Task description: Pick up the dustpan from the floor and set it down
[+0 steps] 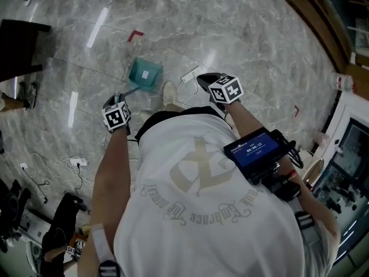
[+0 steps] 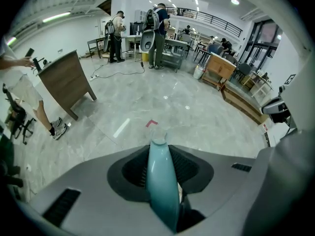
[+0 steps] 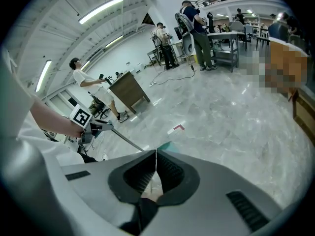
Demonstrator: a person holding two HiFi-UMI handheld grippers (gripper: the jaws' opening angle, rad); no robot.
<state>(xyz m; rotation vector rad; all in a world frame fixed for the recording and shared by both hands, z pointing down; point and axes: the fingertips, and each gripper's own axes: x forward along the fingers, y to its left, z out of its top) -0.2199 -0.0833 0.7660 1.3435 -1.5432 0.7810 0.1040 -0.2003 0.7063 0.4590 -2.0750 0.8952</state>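
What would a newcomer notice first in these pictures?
The teal dustpan stands out against the grey marble floor in the head view, just ahead of the person's shoe. Its teal handle fills the left gripper view, clamped between the jaws of the left gripper. The right gripper has its jaws together with nothing between them, and a red tape mark lies on the floor beyond the dustpan.
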